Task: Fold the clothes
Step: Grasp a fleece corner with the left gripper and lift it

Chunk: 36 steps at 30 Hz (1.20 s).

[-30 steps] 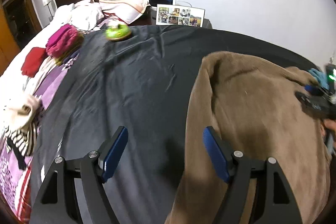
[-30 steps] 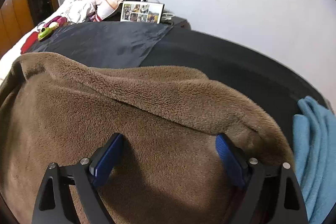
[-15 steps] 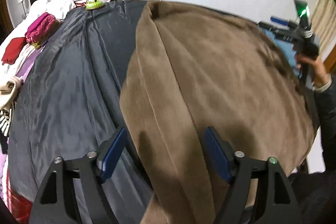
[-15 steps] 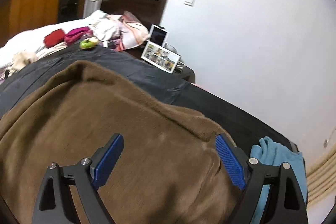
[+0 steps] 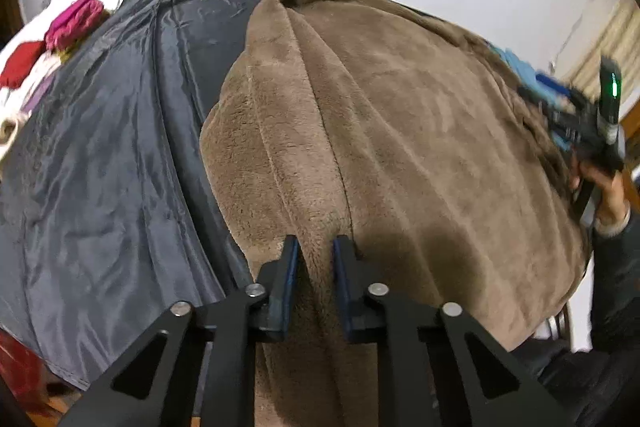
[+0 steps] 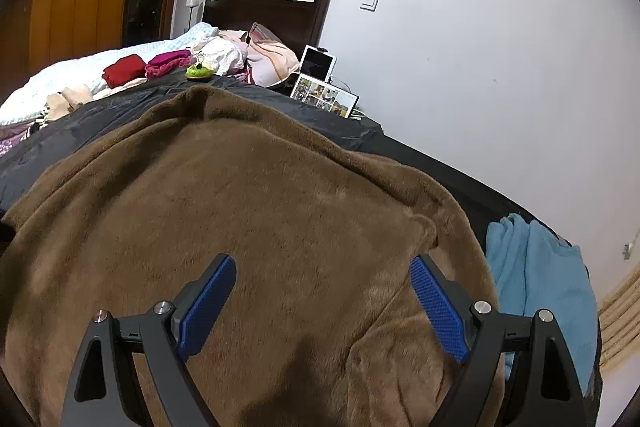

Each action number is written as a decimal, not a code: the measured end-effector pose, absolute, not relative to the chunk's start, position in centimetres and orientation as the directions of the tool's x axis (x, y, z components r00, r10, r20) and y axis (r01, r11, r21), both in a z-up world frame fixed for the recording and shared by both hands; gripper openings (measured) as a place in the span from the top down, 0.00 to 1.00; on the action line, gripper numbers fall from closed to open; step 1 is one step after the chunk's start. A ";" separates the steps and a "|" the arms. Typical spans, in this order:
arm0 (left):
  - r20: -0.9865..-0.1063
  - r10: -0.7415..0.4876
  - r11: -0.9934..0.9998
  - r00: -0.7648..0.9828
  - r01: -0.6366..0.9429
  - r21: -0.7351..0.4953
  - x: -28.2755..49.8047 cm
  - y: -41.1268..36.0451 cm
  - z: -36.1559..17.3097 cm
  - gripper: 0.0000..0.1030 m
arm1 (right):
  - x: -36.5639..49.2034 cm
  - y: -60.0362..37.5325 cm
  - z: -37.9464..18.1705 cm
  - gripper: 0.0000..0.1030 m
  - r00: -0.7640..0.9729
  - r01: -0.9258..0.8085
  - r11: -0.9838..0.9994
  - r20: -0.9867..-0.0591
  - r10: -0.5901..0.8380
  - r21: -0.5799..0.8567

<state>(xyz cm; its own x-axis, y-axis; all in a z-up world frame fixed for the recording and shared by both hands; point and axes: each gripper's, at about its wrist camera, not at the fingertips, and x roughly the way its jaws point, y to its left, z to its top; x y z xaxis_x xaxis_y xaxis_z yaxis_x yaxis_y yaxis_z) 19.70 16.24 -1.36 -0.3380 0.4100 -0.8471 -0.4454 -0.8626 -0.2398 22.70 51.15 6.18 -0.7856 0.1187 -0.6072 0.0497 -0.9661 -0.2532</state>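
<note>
**Left gripper pinches a ridge of brown fleece; right gripper stands wide above it**

The brown fleece garment (image 5: 400,131) lies spread over the dark grey sheet (image 5: 100,155) that covers the near part of the bed, and it is the landmark here. In the left wrist view the left gripper (image 5: 316,267) has its fingers drawn narrow on a raised fold of the fleece at the garment's near edge; the pile bulges up between the blue pads, which press it from both sides. A long crease runs away from that pinch up the cloth toward its far corner.

In the right wrist view the right gripper (image 6: 320,299) has its fingers spread wide, the blue pads well apart with nothing between them. It sits over the fleece near the garment's right-hand edge; whether the tips touch the pile cannot be told. The same gripper shows at the right rim of the left wrist view, held in a person's hand (image 5: 604,191) beside the fleece.

Just right of the fleece lies a light blue cloth (image 6: 536,275). Beyond the garment's far edge, on the sheet, sits a small green object (image 6: 199,71). Farther left of that are a red folded item (image 6: 124,69) and a magenta one (image 6: 168,61). Behind the fleece a photo frame (image 6: 324,97) leans near the dark headboard (image 6: 264,7).
</note>
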 end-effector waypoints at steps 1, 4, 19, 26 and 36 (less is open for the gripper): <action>-0.842 0.421 -0.865 -0.337 -0.427 -0.262 19.4 15.9 -1.3 0.87 | 22.8 51.1 5.8 0.13 -0.785 0.049 -0.965 -0.608 0.123 -0.258; -0.827 0.405 -0.889 -0.391 -0.378 -0.256 18.7 14.5 -0.2 0.89 | 22.8 51.1 4.4 0.13 -0.777 0.042 -0.963 -0.615 0.136 -0.266; -0.823 0.196 -0.980 -0.534 -0.090 -0.176 10.9 3.8 1.7 0.72 | 22.1 50.7 1.4 0.13 -0.744 0.034 -0.949 -0.642 0.185 -0.313; -0.803 0.242 -0.970 -0.545 -0.103 -0.222 14.7 2.4 1.2 0.28 | 21.9 51.0 1.2 0.13 -0.737 0.028 -0.950 -0.649 0.191 -0.312; -0.737 0.255 -0.946 -0.626 -0.318 -0.057 25.4 6.9 1.0 0.20 | 22.1 51.0 1.3 0.13 -0.743 0.018 -0.948 -0.639 0.200 -0.318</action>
<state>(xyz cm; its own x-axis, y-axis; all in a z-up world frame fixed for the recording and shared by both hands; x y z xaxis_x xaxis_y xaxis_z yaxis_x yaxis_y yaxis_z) 25.38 6.95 0.99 -0.6262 0.2547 -0.7369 -0.3180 -0.9464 -0.0569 22.06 51.00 1.27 -0.7427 0.2000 -0.6390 0.0185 -0.9479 -0.3181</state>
